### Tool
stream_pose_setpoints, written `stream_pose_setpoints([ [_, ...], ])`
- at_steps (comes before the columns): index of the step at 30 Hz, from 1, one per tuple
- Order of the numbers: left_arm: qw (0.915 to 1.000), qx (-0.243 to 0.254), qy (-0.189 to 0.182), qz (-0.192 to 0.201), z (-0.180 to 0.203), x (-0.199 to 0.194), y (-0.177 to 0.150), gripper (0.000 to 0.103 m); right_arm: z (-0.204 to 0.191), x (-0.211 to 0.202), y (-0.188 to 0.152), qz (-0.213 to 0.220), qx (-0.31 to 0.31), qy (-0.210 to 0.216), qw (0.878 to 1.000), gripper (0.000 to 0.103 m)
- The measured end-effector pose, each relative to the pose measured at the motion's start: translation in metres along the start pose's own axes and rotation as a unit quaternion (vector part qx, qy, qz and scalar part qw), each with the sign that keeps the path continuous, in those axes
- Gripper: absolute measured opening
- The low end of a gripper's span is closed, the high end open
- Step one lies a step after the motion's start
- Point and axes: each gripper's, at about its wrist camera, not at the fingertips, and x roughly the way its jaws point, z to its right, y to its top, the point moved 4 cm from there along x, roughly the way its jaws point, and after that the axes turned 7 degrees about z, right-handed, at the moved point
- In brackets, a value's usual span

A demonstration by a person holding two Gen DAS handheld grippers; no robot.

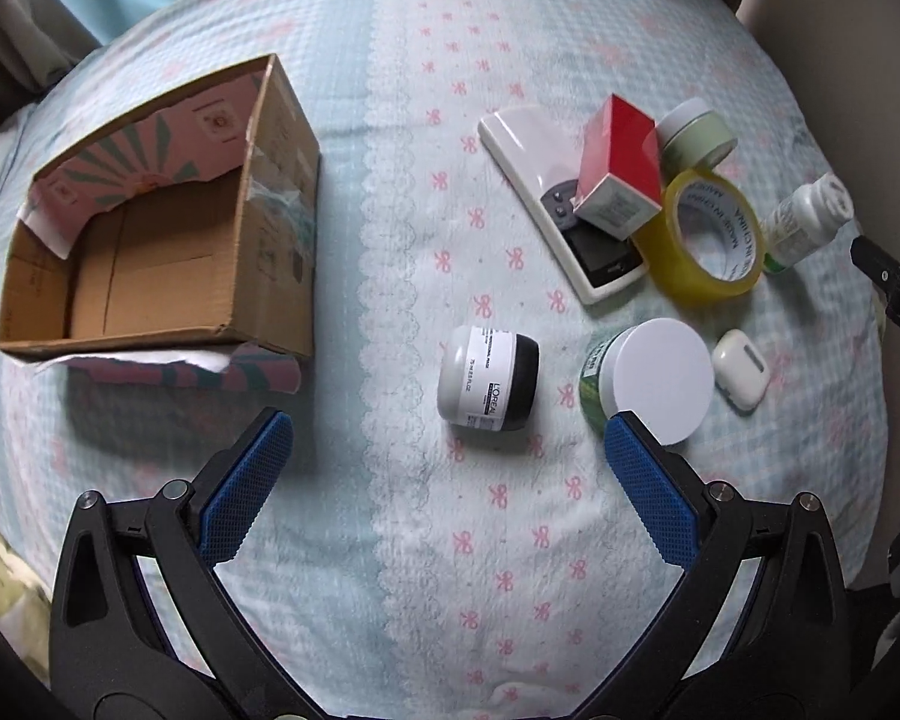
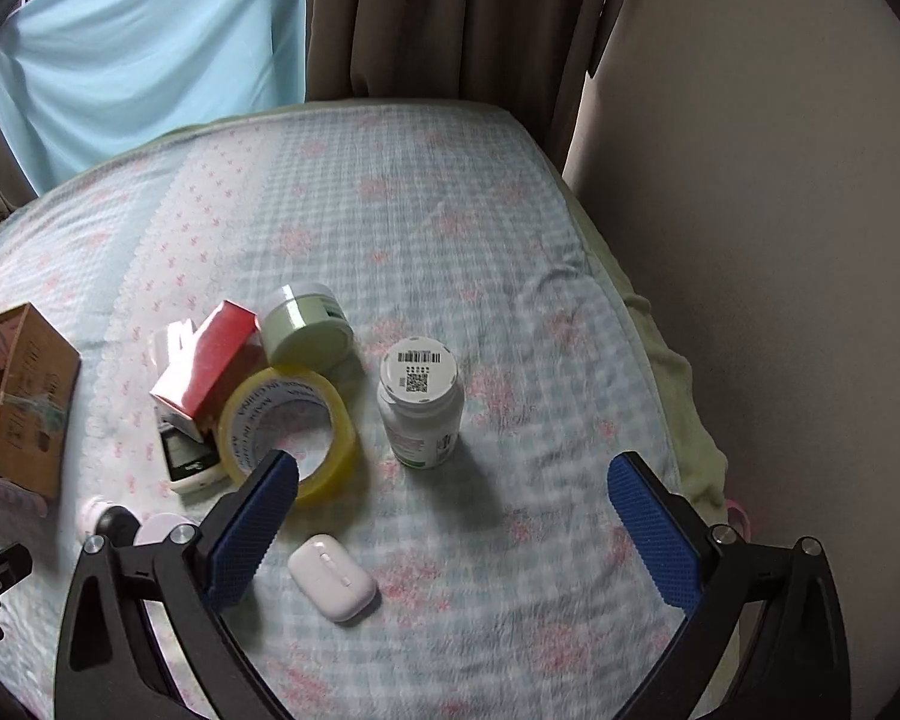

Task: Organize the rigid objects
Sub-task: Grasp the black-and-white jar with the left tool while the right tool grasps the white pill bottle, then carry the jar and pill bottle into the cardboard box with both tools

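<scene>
An open cardboard box [image 1: 150,258] lies on the bed at the left, empty inside. A white and black L'Oreal jar [image 1: 489,378] lies on its side just ahead of my open, empty left gripper [image 1: 450,429]. To the right are a green jar with a white lid [image 1: 654,381], a white earbuds case [image 1: 740,375], yellow tape [image 1: 705,237], a red box [image 1: 621,168] on a white device [image 1: 528,150], and a pale green jar [image 1: 696,132]. My right gripper [image 2: 453,471] is open and empty, just before a white pill bottle [image 2: 420,402]; the earbuds case [image 2: 332,577] lies near its left finger.
The bed [image 2: 480,228] is covered with a light blue checked blanket with pink bows. A wall [image 2: 780,240] runs along its right edge, brown curtains [image 2: 450,18] and a blue cloth [image 2: 150,48] hang behind. The right gripper's body [image 1: 894,294] shows at the left view's right edge.
</scene>
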Motion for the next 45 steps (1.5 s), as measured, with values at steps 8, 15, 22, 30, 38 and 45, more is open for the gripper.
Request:
stream_pose_setpoints([
  [8,0.9964,0.066,0.007,-0.052,0.019,0.062,0.0,0.094,-0.013,0.06,-0.015,-0.007,-0.036,0.011,0.999,0.091],
  [15,0.9919,0.105,-0.005,-0.072,0.032,0.092,0.001,0.078,-0.021,0.089,-0.005,-0.003,-0.038,0.025,0.999,0.075],
  [22,0.99,0.115,-0.023,-0.078,0.031,0.095,0.002,0.049,-0.027,0.095,-0.002,-0.003,-0.039,0.039,0.998,0.054],
  [30,0.9881,0.129,-0.036,-0.075,0.033,0.092,0.005,0.048,-0.022,0.095,0.001,-0.005,-0.021,0.045,0.999,0.046],
  [38,0.9883,0.132,-0.057,-0.052,0.038,0.068,0.017,0.048,-0.017,0.072,0.008,-0.002,0.007,0.049,0.999,0.046],
  [45,0.9909,0.099,-0.09,-0.01,0.027,0.008,0.042,0.048,-0.015,0.015,0.028,0.016,0.014,0.042,0.999,0.046],
])
